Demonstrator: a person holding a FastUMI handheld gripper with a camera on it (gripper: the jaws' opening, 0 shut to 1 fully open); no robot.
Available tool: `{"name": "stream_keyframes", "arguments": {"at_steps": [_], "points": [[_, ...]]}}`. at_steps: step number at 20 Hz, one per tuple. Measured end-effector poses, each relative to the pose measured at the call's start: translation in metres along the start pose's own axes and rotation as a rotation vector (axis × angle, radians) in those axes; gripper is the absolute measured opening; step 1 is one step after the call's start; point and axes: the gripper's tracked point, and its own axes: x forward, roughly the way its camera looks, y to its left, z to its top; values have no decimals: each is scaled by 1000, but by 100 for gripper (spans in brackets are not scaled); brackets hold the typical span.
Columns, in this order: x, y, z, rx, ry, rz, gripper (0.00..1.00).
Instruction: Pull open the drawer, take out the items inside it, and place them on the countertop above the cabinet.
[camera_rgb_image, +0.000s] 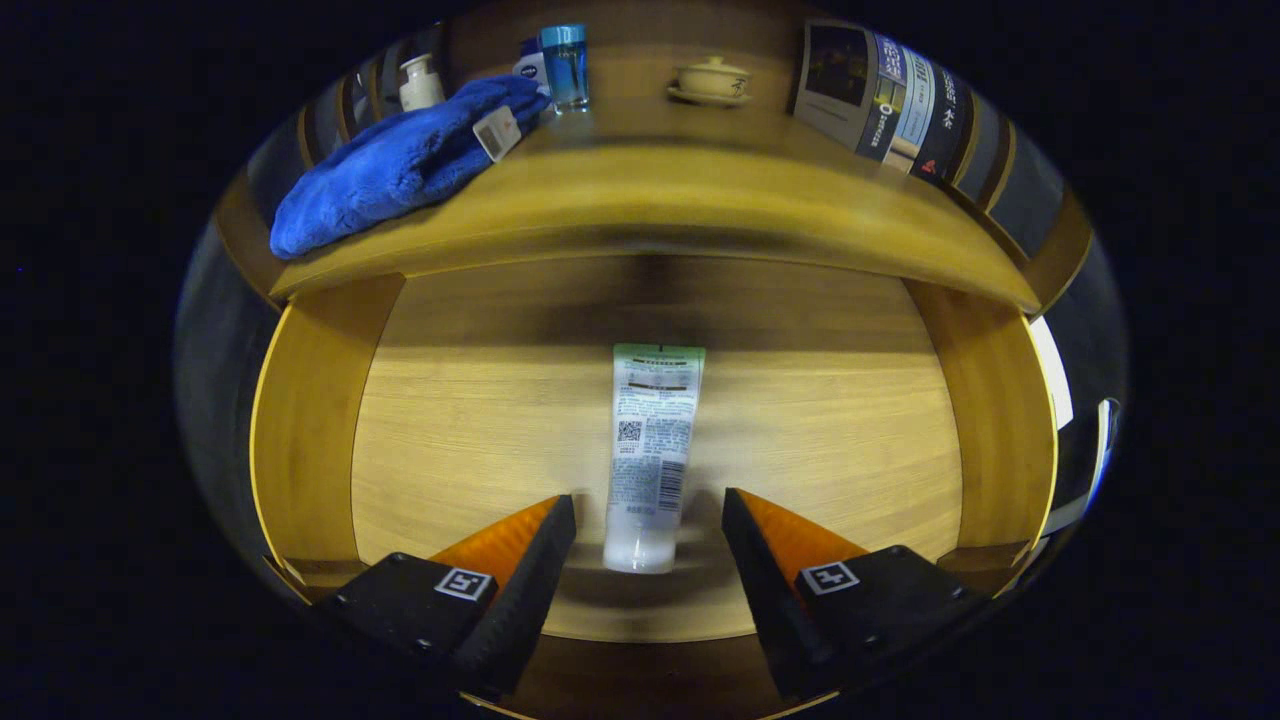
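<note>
One white tube (650, 450) lies flat on the wooden floor of the open drawer (480, 400). Its green end points to the back of the drawer, under the countertop (680, 190). Its round white cap end points to the front, toward the gripper (648, 512). The tube has small print and a bar code on the side that faces up.

The gripper has two fingers (545, 545), black on the inside and orange on top. They are spread wide apart. The cap end of the tube sits between the two fingertips, with a gap on each side. Neither finger touches the tube, so the gripper holds nothing.

The drawer has yellow wooden walls on both sides. The tube is in the middle, well away from both walls.

Up on the countertop lies a blue towel (400, 165), all bunched up, with a small white tag (497, 132) on it. Just behind the towel stands a small cream bottle (420, 83). Near the towel's far end stands a clear blue bottle (565, 68) with a blue cap. A little cream cup with a lid (711, 80) sits on a saucer in the middle of the countertop, near the back. Some books (885, 100) stand in a row past the cup, on the side away from the towel.
</note>
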Motion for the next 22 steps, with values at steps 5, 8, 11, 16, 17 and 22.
{"name": "stream_keyframes", "arguments": {"at_steps": [5, 8, 11, 16, 17, 22], "points": [[11, -8, -12, -25, 38, -21, 78], [11, -5, -15, -3, 53, 1, 54], [6, -3, -11, 18, 27, 8, 48], [-36, -4, 15, 42, -107, 82, 48], [-47, -6, 22, 46, -136, 97, 48], [-100, -16, 25, 47, -274, 148, 48]]}}
